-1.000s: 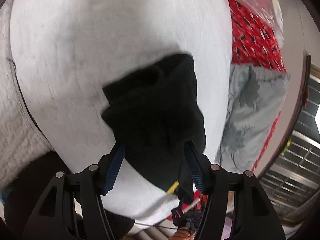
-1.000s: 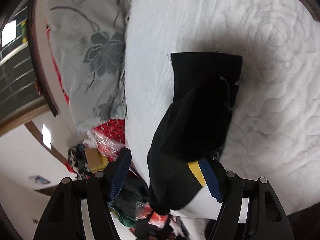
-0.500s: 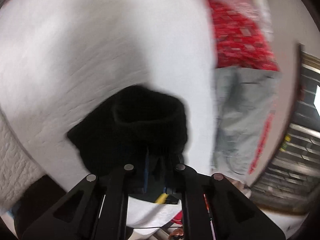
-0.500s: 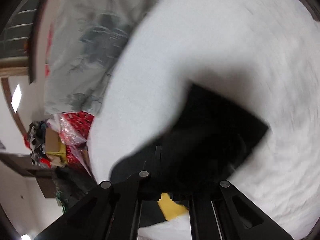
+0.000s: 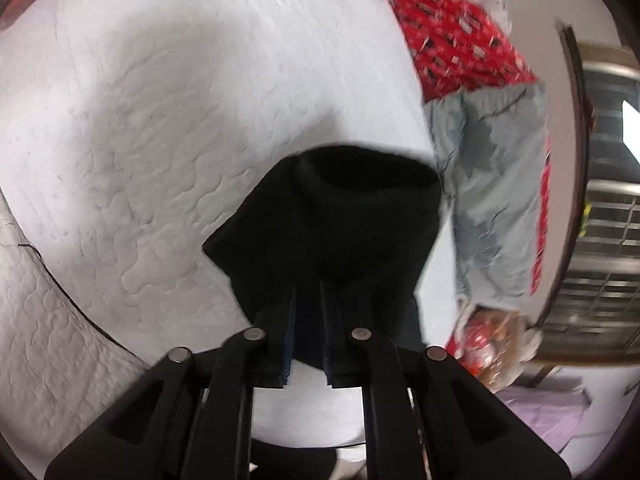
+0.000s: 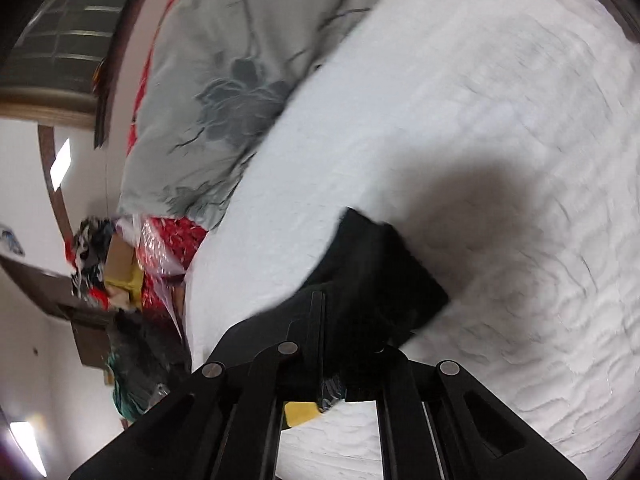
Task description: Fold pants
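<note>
**Both tongs clamped on black pants over the bed: slip and unfolding risks**

State. Left tongs (image 5: 308, 300) are narrow, their jaws pinched on a bunched edge of the black pants (image 5: 340, 224). Right tongs (image 6: 344, 320) are likewise nearly closed, with dark cloth gathered between the jaws. Both views are motion-blurred.

Location. The pants sit on the white quilted bed cover (image 5: 160, 128), near its edge on the side of the grey flowered quilt (image 6: 232, 80). They look already folded into a compact bundle, partly raised off the cover at the gripped end; the far end seems to rest on the cover.

Risks, judged from this moment:
- The layers are thick and bunched. If either pair of tongs grips only the outer layers, the inner ones can sag out and undo the fold.
- Uneven pull between the two hands would skew the bundle, so the edges no longer line up.
- The bundle lies close to the cover's edge; a drag toward the grey quilt could tip it off the bed into the red-patterned clutter (image 5: 452, 28) beyond.
- The soft cover may wrinkle and catch the trailing end.
</note>
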{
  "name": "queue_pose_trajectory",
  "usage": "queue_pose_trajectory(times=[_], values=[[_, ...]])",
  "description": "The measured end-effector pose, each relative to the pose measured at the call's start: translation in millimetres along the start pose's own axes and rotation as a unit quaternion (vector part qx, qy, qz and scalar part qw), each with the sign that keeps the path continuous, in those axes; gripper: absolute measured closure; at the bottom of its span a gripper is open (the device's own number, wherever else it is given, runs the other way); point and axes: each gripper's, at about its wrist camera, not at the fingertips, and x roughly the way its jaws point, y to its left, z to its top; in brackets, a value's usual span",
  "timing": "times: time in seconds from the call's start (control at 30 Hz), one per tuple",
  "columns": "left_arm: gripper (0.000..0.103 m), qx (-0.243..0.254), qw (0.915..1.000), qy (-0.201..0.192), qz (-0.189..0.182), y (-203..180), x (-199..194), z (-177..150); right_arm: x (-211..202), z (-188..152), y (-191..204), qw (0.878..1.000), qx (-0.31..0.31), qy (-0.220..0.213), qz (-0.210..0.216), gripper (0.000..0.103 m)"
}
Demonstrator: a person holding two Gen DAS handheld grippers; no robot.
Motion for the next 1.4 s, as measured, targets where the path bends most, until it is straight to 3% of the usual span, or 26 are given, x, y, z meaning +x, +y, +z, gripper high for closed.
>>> queue_pose_trajectory(times=[0.03, 0.1, 0.13, 0.17, 0.4, 0.47, 0.53, 0.6, 0.67, 0.7, 0.77, 0.9, 1.13, 1.17, 1.27, 1.33, 1.4], values=[[0.093, -0.003, 0.9999, -0.01, -0.006, -9, -8, 4, 2, 1, 0, 1.0, -0.001, 0.002, -0.004, 0.096], [0.068, -0.005, 0.9997, -0.017, -0.02, -25, -19, 10, 3, 1, 3, 1.0, -0.004, 0.003, -0.008, 0.095], [0.036, -0.01, 0.9996, -0.017, -0.02, -36, -24, 15, 4, 1, 5, 1.0, -0.005, 0.005, -0.005, 0.095], [0.02, -0.018, 0.9996, -0.017, -0.013, -39, -27, 16, 3, 3, 8, 1.0, -0.006, 0.005, -0.006, 0.095], [0.02, -0.031, 0.9991, 0.003, 0.029, -45, -8, 13, 5, -1, 10, 1.0, -0.003, 0.007, -0.009, 0.095], [0.02, -0.037, 0.9991, 0.011, 0.018, -44, -3, 18, 7, 0, 10, 1.0, -0.002, 0.01, -0.011, 0.095], [0.021, -0.021, 0.9994, 0.017, 0.021, -53, 3, 22, 7, 0, 9, 1.0, -0.002, 0.013, -0.014, 0.095], [0.022, 0.027, 0.9984, 0.018, 0.046, -71, 9, 20, 8, 1, 9, 1.0, -0.001, 0.015, -0.013, 0.095], [0.049, 0.068, 0.9949, 0.022, 0.071, -84, 15, 19, 8, 3, 10, 1.0, 0.0, 0.016, -0.014, 0.095], [0.055, 0.085, 0.9925, 0.034, 0.082, -88, 20, 18, 8, 3, 10, 1.0, 0.001, 0.018, -0.014, 0.095], [0.08, 0.095, 0.9888, 0.062, 0.096, -89, 34, 18, 9, 5, 9, 1.0, 0.004, 0.02, -0.015, 0.095], [0.095, 0.117, 0.9811, 0.064, 0.141, -91, 41, 21, 12, 7, 12, 0.999, -0.004, 0.025, -0.02, 0.095], [0.095, 0.117, 0.9893, 0.053, 0.068, -89, 5, 19, 11, 6, 13, 0.999, -0.001, 0.034, -0.02, 0.095], [0.09, 0.124, 0.9882, 0.053, 0.073, -93, 6, 20, 11, 6, 13, 0.999, 0.0, 0.034, -0.022, 0.095], [0.069, 0.176, 0.9743, 0.052, 0.131, -99, 9, 24, 13, 7, 13, 0.999, -0.001, 0.035, -0.029, 0.095], [0.069, 0.203, 0.9633, 0.041, 0.17, -100, 9, 25, 14, 7, 14, 0.999, 0.0, 0.035, -0.03, 0.094], [0.069, 0.223, 0.9599, 0.024, 0.168, -100, 0, 22, 15, 6, 13, 0.999, 0.002, 0.036, -0.03, 0.094]])
